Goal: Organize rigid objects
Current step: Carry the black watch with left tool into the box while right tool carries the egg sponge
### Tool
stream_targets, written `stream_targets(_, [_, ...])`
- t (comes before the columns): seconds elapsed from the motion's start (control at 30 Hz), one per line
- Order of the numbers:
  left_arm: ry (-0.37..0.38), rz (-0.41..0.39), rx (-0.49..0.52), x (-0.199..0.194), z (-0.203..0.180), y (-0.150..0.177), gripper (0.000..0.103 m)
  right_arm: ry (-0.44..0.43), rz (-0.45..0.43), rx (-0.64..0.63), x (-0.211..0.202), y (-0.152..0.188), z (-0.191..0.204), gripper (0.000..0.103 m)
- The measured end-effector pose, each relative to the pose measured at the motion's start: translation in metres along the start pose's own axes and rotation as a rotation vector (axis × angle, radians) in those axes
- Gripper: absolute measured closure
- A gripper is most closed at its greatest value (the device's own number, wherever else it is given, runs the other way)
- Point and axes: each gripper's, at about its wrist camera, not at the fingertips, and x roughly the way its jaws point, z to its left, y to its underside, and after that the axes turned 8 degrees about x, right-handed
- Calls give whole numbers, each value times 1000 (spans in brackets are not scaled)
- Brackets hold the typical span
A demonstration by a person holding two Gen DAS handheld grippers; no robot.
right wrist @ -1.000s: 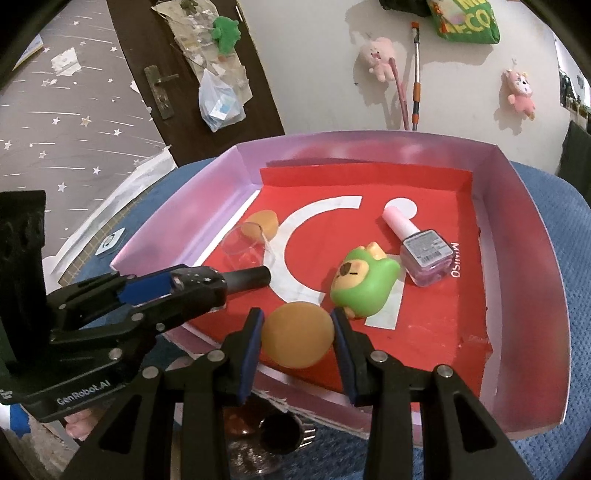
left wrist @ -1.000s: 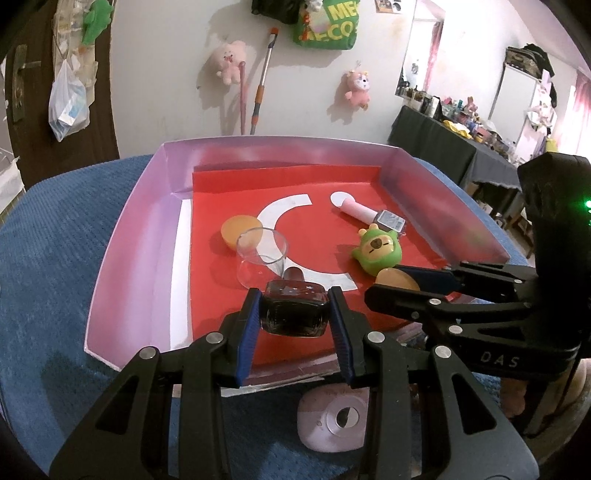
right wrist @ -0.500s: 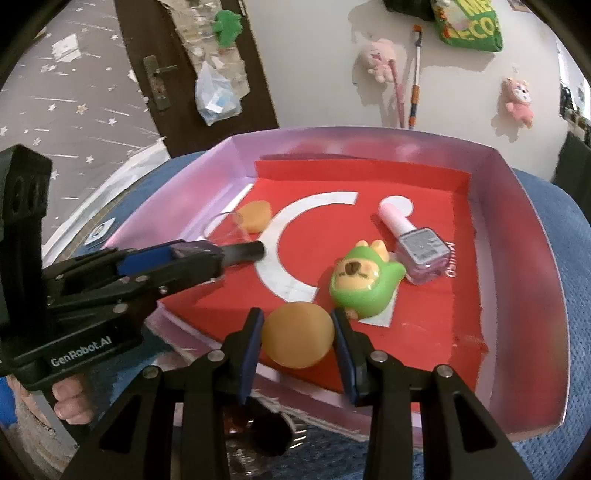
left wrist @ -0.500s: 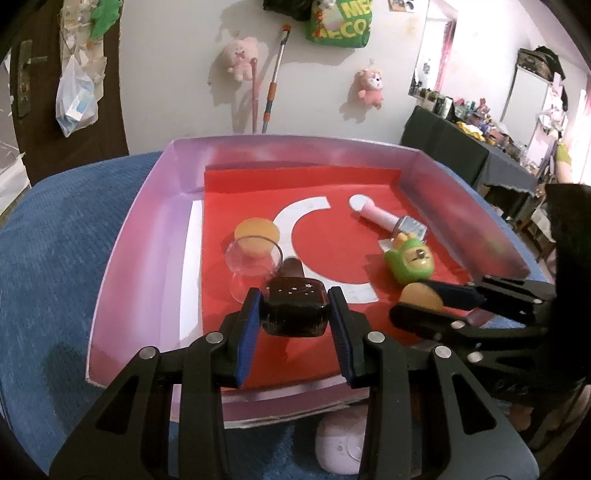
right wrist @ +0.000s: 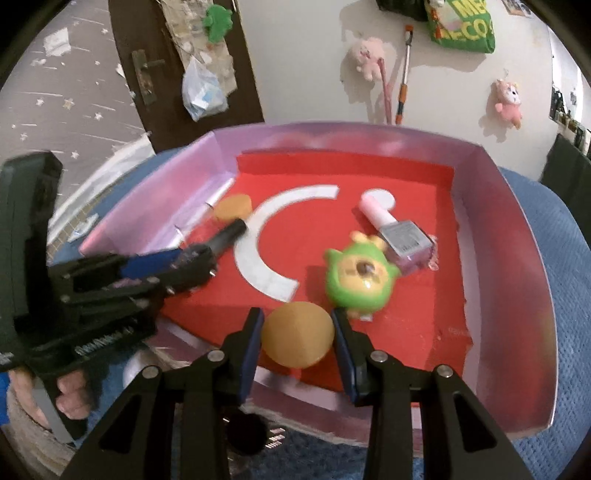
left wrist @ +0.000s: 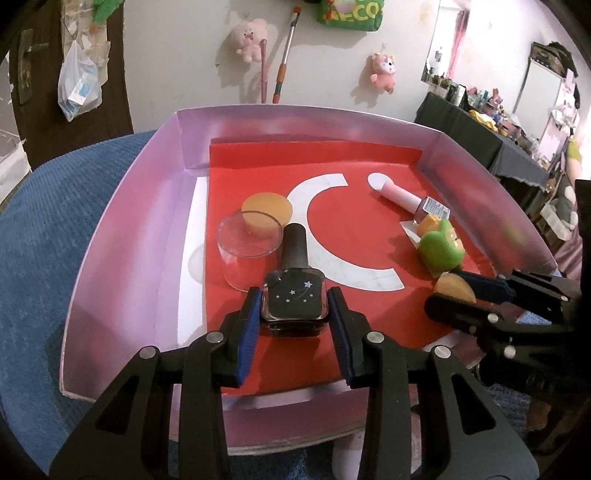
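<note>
Left gripper [left wrist: 293, 314] fingers clamp a black nail-polish bottle [left wrist: 294, 295] over the tray [left wrist: 122, 236]; an overturned clear cup [left wrist: 247, 251] at 11 o'clock shows only here. Right gripper [right wrist: 297, 338] fingers clamp an orange disc [right wrist: 297, 339]; green toy [right wrist: 360, 282] at 1 o'clock.

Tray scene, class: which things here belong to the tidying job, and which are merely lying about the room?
Belonging to the job:
- tray
- dark nail polish bottle, in the left gripper
- tan disc, in the right gripper
- second tan disc
- clear cup
- pink polish bottle
- green toy

Lying about:
- pink plush toys
- plastic bag
- blue cloth
</note>
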Motion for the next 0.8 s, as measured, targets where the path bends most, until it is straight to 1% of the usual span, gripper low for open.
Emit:
stream_targets(0.1, [-6, 5, 4, 0, -1, 0, 69, -13, -4, 38, 1, 0, -10, 63])
stream_targets(0.3, [-8, 2, -6, 0, 0, 1, 69, 49, -66, 40, 0, -5, -14, 63])
stream_targets(0.4, [-10, 2, -3, 1, -1, 0, 69, 74, -79, 54, 2, -8, -16, 63])
stream_targets(0.53, [-8, 3, -5, 1, -1, 0, 69, 85, -50, 53, 9, -11, -16, 63])
stream_targets(0.8, [7, 15, -13, 5, 0, 1, 68, 91, -36, 49, 10, -11, -16, 63])
